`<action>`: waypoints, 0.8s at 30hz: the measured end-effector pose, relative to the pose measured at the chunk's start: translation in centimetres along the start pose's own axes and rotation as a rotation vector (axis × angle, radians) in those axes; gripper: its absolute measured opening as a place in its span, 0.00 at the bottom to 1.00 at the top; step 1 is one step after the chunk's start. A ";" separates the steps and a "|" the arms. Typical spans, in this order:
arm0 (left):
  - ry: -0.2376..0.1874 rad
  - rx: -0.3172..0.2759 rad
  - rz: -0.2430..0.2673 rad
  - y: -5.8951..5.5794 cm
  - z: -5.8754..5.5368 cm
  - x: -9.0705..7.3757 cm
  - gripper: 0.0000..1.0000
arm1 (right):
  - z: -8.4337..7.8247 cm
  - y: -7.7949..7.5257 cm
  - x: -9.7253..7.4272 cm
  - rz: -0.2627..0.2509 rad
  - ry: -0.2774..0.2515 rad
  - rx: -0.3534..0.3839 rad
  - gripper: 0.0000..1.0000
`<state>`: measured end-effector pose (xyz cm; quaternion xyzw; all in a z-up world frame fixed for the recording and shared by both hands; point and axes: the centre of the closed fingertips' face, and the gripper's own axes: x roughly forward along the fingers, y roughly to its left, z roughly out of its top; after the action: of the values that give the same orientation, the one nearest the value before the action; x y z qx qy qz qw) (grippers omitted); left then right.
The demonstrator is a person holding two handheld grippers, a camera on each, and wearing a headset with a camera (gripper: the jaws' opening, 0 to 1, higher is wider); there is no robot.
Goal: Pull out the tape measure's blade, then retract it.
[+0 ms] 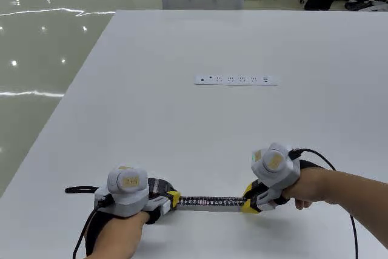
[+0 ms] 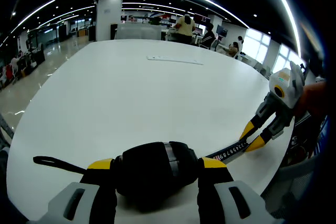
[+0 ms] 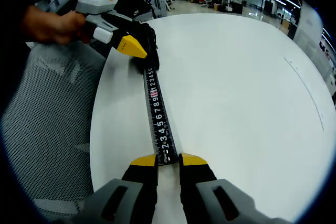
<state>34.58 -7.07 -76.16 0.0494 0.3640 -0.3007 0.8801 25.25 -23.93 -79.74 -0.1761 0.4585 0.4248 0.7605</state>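
Head view high, looks fwd-down; gripper views low, face-to-face, share blade (image 3: 156, 114).

On the white table (image 1: 182, 119), the black case (image 1: 159, 187) is being gripped by the left gripper (image 1: 174, 199), and the blade (image 1: 212, 201) is being held stretched between it and the right gripper (image 1: 248, 200). A strap (image 1: 80, 189) is lying left of the case, and a power strip (image 1: 236, 80) well beyond.

Left tongs (image 1: 174, 199) and right tongs (image 1: 247, 199) are grey, yellow-tipped (black cables (image 1: 353, 233))
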 end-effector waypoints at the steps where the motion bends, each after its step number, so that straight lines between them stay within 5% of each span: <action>1: 0.000 0.000 0.000 0.0 0.0 0.0 0.58 | 0.1 0.0 0.0 0.001 -0.001 0.000 0.14; 24: 0.003 -0.004 -0.003 0.1 0.0 0.1 0.58 | 1.8 0.5 1.2 0.008 -0.027 -0.012 0.14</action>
<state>34.69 -7.04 -76.23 0.0477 0.3662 -0.3015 0.8791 26.09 -21.83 -79.72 -0.1728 0.4463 0.4329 0.7639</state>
